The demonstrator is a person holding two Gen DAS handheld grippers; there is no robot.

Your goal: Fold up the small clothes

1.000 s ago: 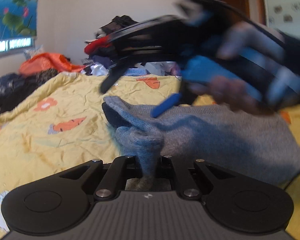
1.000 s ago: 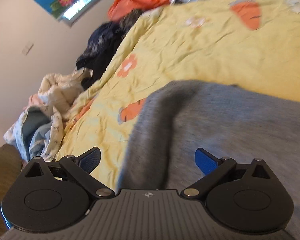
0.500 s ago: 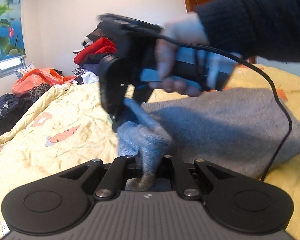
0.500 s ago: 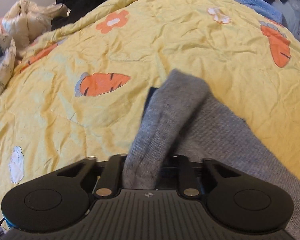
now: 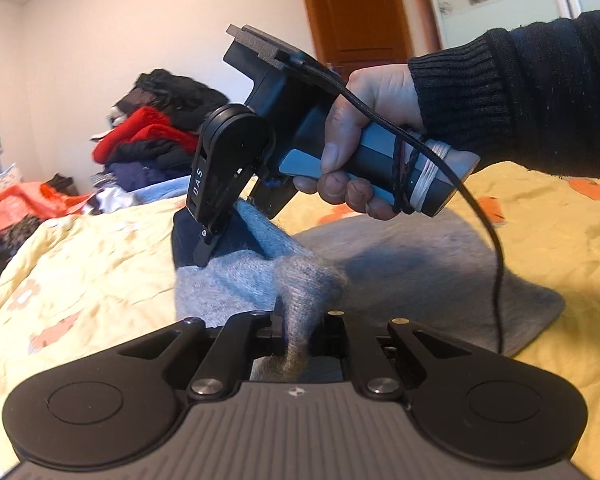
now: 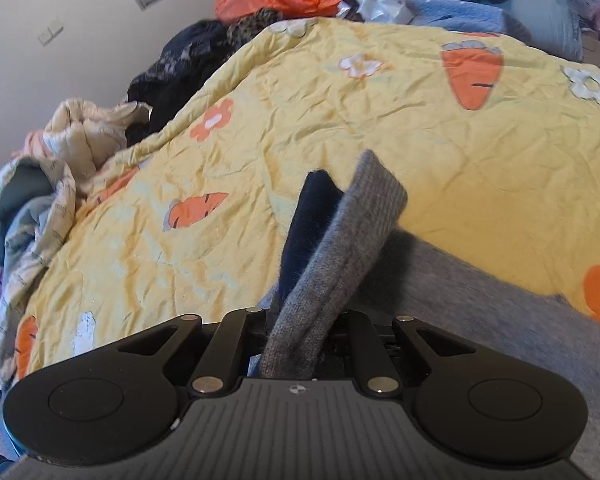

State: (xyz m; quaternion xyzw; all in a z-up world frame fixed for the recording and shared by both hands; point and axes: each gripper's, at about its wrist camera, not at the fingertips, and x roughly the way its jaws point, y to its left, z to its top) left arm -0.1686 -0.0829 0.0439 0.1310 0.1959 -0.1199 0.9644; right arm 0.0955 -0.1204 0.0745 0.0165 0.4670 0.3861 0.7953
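Note:
A grey knit garment (image 5: 412,280) with a dark navy inner band (image 5: 188,240) lies on the yellow bed cover (image 5: 80,272). My left gripper (image 5: 300,332) is shut on a bunched corner of the garment. My right gripper (image 5: 220,240) appears in the left wrist view, held by a hand, shut on the garment's edge just beyond. In the right wrist view my right gripper (image 6: 300,336) is shut on a grey strip of the garment (image 6: 348,232), lifted off the cover, with the navy band (image 6: 308,224) beside it.
The yellow cover with carrot and flower prints (image 6: 420,120) spreads beyond the garment. Piles of clothes (image 5: 156,136) stand at the far side; crumpled bedding (image 6: 48,168) lies at the left edge. A black cable (image 5: 488,240) hangs from the right gripper.
My right gripper came in open, closed on the garment's edge beside the left gripper, and has lifted it. The left gripper has kept its hold on the corner.

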